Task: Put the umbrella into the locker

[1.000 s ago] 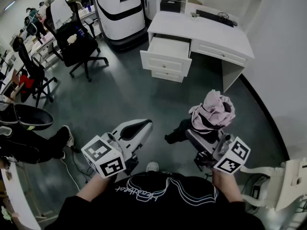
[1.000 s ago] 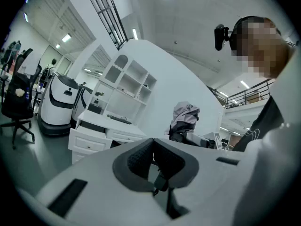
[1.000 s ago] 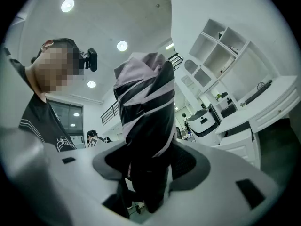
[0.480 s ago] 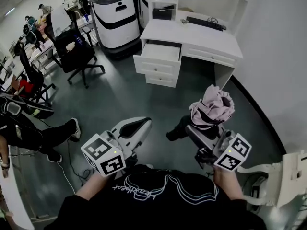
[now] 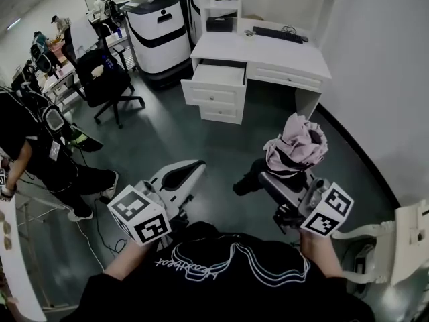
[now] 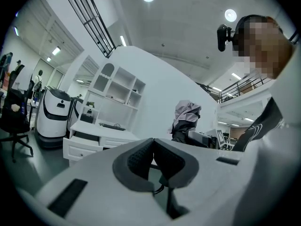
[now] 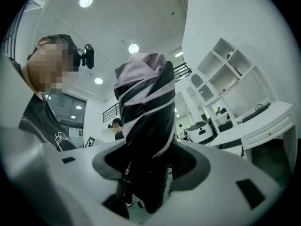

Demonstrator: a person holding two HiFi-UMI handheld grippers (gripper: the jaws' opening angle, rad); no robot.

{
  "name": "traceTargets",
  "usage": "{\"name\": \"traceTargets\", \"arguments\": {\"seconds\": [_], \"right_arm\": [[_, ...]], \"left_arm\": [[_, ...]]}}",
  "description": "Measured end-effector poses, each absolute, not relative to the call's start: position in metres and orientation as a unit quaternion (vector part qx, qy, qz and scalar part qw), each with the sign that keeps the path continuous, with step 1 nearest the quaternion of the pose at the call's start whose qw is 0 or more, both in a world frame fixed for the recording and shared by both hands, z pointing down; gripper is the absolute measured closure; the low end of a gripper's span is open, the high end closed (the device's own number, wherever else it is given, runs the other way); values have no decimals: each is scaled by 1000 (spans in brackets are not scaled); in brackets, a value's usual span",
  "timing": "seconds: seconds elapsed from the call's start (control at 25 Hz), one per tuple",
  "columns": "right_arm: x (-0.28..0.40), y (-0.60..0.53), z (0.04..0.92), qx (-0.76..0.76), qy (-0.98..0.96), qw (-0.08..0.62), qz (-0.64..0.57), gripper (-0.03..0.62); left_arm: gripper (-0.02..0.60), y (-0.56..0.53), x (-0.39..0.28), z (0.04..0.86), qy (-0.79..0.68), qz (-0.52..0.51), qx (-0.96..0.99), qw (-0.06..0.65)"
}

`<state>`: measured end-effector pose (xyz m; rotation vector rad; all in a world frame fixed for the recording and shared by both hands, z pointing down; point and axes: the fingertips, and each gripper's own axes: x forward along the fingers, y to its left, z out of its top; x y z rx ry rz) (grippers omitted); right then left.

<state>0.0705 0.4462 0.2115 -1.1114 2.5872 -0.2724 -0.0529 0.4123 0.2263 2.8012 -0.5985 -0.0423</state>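
Observation:
A folded umbrella (image 5: 295,146) with lilac and black cloth sticks up and forward from my right gripper (image 5: 271,181), which is shut on its lower part. In the right gripper view the umbrella (image 7: 143,102) fills the space between the dark pads of the right gripper (image 7: 148,166). My left gripper (image 5: 190,171) is held level at the lower left, shut, its pads meeting with nothing between them. The left gripper view shows the left gripper (image 6: 153,149) closed, and the umbrella (image 6: 186,115) off to its right. No locker can be made out in any view.
A white desk (image 5: 268,49) with an open drawer (image 5: 216,79) and shelves stands ahead across the dark floor. A white rounded machine (image 5: 157,29) and a black office chair (image 5: 104,79) are at the upper left. A person in black (image 5: 40,149) stands at the left. A white stand (image 5: 402,240) is at the lower right.
Both grippers have travelled across the room with the umbrella still gripped. The desk now sits a little further left in the view, and the person in black at the left has come further into view.

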Motion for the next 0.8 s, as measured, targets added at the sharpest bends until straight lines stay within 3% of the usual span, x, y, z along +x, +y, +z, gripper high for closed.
{"name": "traceTargets", "arguments": {"seconds": [0.8], "right_arm": [[75, 324, 263, -411, 899, 96, -120, 352]], "left_arm": [[575, 291, -58, 275, -221, -19, 959, 176]]}}
